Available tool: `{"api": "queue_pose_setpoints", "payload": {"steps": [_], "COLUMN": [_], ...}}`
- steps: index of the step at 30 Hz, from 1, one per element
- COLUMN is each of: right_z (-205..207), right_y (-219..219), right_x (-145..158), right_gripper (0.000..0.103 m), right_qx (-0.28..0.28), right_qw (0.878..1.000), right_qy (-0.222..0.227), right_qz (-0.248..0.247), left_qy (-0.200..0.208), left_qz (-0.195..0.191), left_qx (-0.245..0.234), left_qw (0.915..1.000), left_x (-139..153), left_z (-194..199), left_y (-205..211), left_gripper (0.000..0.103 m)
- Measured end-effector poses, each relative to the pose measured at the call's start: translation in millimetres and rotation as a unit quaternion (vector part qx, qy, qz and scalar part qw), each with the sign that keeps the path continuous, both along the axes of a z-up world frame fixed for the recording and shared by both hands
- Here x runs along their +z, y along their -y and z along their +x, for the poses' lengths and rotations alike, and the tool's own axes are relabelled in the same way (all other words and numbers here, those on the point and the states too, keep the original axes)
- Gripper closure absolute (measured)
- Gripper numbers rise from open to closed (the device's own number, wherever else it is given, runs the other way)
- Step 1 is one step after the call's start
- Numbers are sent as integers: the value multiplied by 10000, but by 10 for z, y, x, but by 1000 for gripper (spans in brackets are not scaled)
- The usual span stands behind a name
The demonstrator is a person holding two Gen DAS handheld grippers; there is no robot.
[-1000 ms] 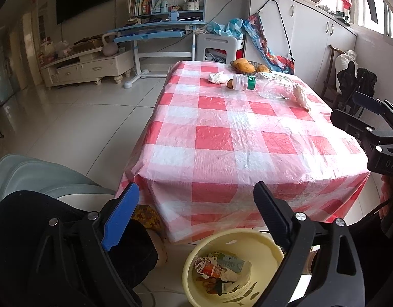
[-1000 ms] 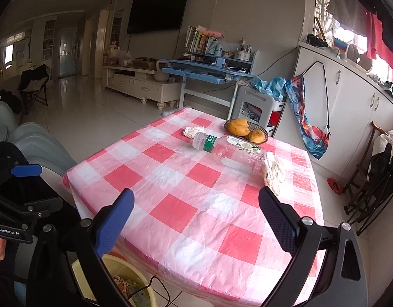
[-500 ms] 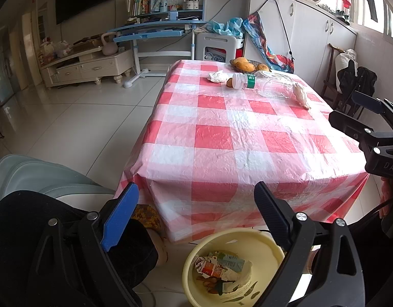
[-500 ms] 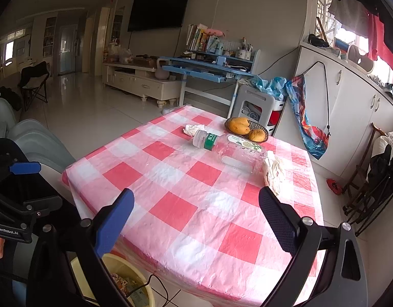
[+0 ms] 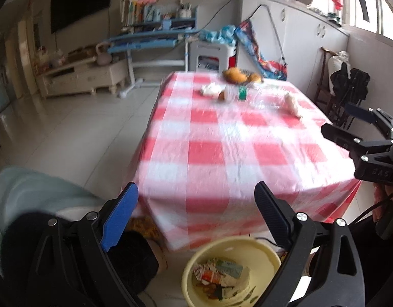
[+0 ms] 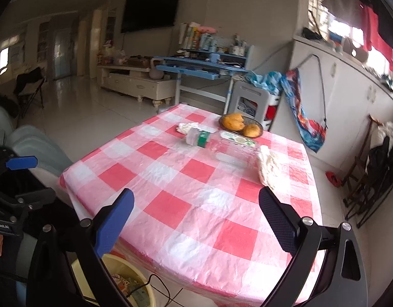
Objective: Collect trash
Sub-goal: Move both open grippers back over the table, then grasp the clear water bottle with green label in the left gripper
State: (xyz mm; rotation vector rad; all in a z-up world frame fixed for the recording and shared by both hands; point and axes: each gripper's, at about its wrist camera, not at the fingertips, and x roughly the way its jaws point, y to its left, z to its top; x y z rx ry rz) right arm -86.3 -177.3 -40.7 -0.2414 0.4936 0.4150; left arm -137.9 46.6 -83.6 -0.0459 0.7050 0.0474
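Note:
A table with a red-and-white checked cloth (image 6: 196,204) holds trash at its far end: an empty plastic bottle (image 6: 216,144) lying on its side, a crumpled white tissue (image 6: 187,127) and a crumpled white wrapper (image 6: 269,167). The bottle (image 5: 234,94) and the tissue (image 5: 210,89) also show in the left wrist view. A yellow bin (image 5: 232,271) with scraps in it stands on the floor at the near edge. My left gripper (image 5: 196,204) is open and empty above the bin. My right gripper (image 6: 196,209) is open and empty over the near table edge.
A bowl of orange fruit (image 6: 241,125) sits at the table's far end. A pale blue-grey seat (image 5: 37,192) stands left of the table. A dark folding chair (image 6: 370,179) stands to the right. A blue desk (image 6: 201,71) and a white stool (image 6: 252,99) stand behind.
Both grippers have moved forward and up a little toward the table; the left wrist view is now blurred with motion. Both stay open and empty.

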Motion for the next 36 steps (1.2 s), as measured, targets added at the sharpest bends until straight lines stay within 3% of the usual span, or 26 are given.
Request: {"api": "queue_pose_setpoints", "payload": {"steps": [4,13,20,24,28,32,36], "right_z": [157,769,1228,1337,1397,1506,1538], "right_y": [168,371,669,541,271,61,72], "right_x": [51,57,-15,-68,-86,-190,-256], "right_gripper": [9,9,9,9,9,9,9], "right_qx": [-304,-611,-861,-433,102,413,333], "right_qw": [9993,9965,9917,9914,9893,9831,9810], "right_qy": [-150,-572,-899,-1132,-1342,-1721,-1900], "right_qz": [157,-60,328,495,555,467,183], "left_qy": [161,422,234,53,-94,11,50], "left_qz": [34,277,275,313,98,138,564], "left_qx": [-231,-1032,-1337,-1066,-872,-1366,-2141], "left_qw": [9996,9934,9904,9938,9961,9905,9752], "left_x": [170,428,378,290,242,268,231], "left_z": [205,999,1737,2115,2418,2603,2747], "left_y": [28,240,327,219,104,322,751], "left_gripper": [14,14,14,14,14,14,14]}}
